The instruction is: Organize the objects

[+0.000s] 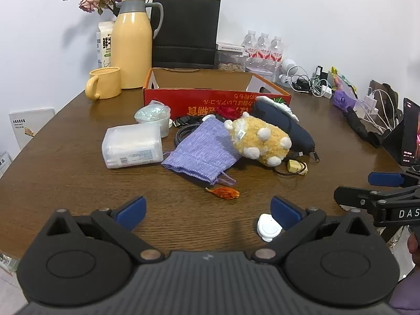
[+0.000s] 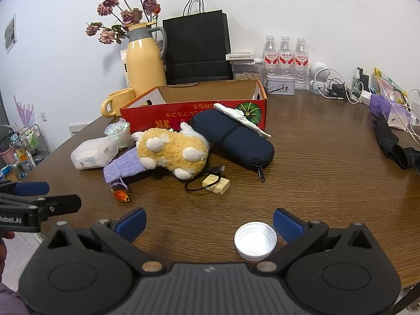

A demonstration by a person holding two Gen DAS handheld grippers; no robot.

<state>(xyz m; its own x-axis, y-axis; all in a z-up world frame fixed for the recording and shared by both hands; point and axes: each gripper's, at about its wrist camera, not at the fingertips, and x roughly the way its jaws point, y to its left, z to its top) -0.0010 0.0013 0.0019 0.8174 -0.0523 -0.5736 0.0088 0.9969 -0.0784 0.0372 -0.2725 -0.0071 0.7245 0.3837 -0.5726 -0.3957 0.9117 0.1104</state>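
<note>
A heap of loose objects lies mid-table in front of an open red cardboard box [image 1: 210, 102] [image 2: 194, 115]: a yellow plush toy [image 1: 258, 139] [image 2: 173, 152], a purple knitted pouch [image 1: 202, 152] [image 2: 123, 169], a dark blue zip case [image 1: 286, 128] [image 2: 233, 139], a clear plastic pack [image 1: 132, 145] [image 2: 92, 153], a small wooden block [image 1: 295, 166] [image 2: 216, 183] on a black cable, and an orange dried petal [image 1: 223, 192] [image 2: 121, 195]. A white cap [image 1: 267, 227] [image 2: 255, 241] sits near the table's front edge. My left gripper [image 1: 207, 212] and right gripper [image 2: 208, 223] hover open above the near edge, holding nothing.
At the back stand a yellow thermos [image 1: 134, 42], a yellow mug [image 1: 105, 82], a black paper bag [image 1: 186, 31], dried flowers and three water bottles [image 2: 284, 60]. Chargers and cables [image 1: 315, 84] crowd the right rear. A folded black umbrella [image 2: 393, 144] lies at the right.
</note>
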